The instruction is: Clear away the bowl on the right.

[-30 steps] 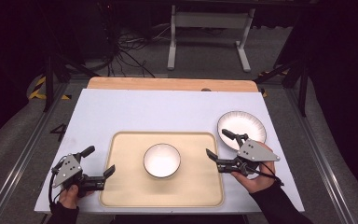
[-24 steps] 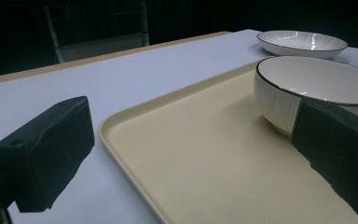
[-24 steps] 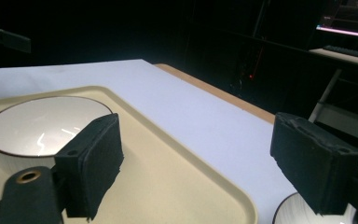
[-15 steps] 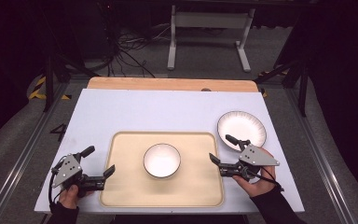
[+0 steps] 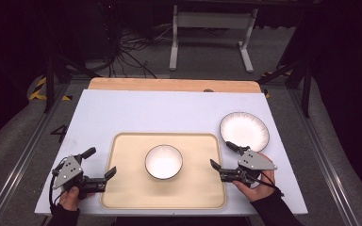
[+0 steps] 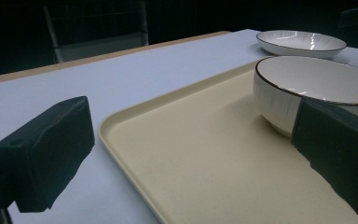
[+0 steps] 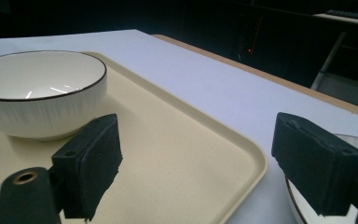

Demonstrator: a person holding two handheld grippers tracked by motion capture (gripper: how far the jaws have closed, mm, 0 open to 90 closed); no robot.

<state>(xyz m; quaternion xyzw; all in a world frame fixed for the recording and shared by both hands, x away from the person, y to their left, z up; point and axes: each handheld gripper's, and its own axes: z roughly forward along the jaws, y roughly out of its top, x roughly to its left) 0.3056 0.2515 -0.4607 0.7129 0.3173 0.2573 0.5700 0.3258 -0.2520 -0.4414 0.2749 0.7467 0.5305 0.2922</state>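
A white bowl with a dark rim sits in the middle of the beige tray on the white table. The left claw straddles the tray's left edge, jaws spread wide and empty. The right claw sits at the tray's right edge, jaws gaping too, nothing between them. Just beyond it, off the tray, rests a white ribbed plate.

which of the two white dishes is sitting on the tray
The deep bowl, centred on the beige tray. The flatter plate lies off the tray on the white table, beyond the right gripper.
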